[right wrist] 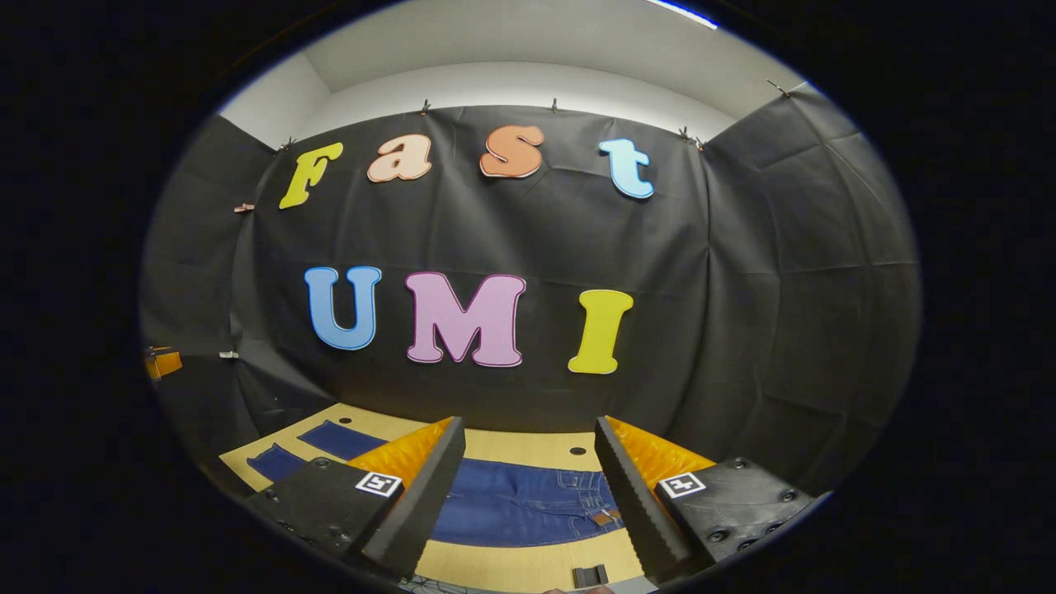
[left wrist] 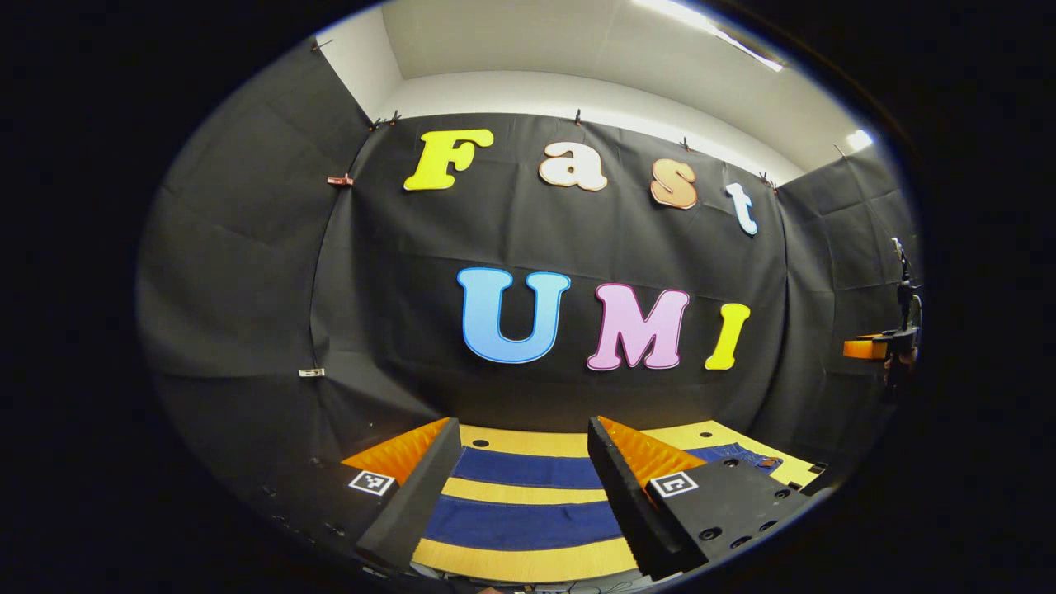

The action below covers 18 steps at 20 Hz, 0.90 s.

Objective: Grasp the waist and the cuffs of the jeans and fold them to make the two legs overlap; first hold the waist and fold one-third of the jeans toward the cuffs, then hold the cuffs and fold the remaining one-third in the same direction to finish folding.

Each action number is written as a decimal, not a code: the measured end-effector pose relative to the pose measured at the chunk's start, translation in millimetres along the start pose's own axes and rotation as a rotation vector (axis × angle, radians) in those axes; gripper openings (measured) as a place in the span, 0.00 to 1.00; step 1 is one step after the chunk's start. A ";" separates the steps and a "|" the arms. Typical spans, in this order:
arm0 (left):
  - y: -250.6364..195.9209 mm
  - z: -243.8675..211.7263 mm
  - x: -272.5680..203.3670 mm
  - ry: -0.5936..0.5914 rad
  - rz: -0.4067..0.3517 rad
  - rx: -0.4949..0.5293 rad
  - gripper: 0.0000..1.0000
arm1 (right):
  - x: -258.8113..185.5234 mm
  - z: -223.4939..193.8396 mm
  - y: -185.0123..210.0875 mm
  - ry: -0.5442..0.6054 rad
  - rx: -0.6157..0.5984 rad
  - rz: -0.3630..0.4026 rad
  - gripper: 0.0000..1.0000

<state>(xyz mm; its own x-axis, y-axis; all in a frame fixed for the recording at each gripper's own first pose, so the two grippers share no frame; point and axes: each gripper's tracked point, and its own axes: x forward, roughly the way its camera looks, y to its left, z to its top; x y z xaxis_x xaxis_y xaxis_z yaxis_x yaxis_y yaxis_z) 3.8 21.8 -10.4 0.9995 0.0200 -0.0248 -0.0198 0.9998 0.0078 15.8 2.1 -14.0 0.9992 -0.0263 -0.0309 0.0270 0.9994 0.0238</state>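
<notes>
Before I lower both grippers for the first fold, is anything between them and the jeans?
Nothing visible. The jeans lie flat on the table. The right gripper hangs open above the waist end, the left gripper open above the two legs, with only air below each. A small dark object sits on the near table edge, off the denim.

- The jeans (right wrist: 528, 503) are being shown as dark blue denim cloth, matt, with visible stitched seams at the waist.
- The counter (left wrist: 528, 563) is being seen as light wood, smooth and faintly satin.
- The booth wall (left wrist: 412, 330) is being shown as black cloth, matt and creased.
- The inner faces of the fingers (right wrist: 639, 495) of each gripper are being seen as ribbed, matt and rubbery-looking.
</notes>
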 end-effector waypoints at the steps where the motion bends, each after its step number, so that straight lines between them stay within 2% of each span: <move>1: 1.7 -0.3 1.7 0.002 0.001 0.002 0.97 | 1.8 -1.0 0.8 0.002 -0.001 0.004 0.97; 6: 7.1 -7.1 6.5 0.032 -0.035 0.003 0.96 | 21.2 -6.1 -3.2 0.012 -0.033 0.024 0.97; 10: 6.2 -48.5 18.5 0.142 -0.140 0.138 0.96 | 47.0 -51.5 -7.3 0.105 -0.054 0.095 0.97; 13: -5.8 -102.2 29.5 0.283 -0.253 0.172 0.96 | 64.5 -100.6 -13.3 0.198 -0.081 0.156 0.97; 18: -7.2 -170.7 62.3 0.425 -0.353 0.234 0.98 | 101.8 -215.9 -31.3 0.436 -0.237 0.342 0.97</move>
<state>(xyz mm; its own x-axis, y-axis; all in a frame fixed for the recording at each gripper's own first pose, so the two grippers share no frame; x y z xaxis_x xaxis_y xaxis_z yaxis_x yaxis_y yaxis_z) 62.0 17.1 -182.6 0.8459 -0.2641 -0.4635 0.3662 0.9192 0.1446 110.2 -26.5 -233.6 0.8440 0.2602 -0.4690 -0.3514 0.9289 -0.1172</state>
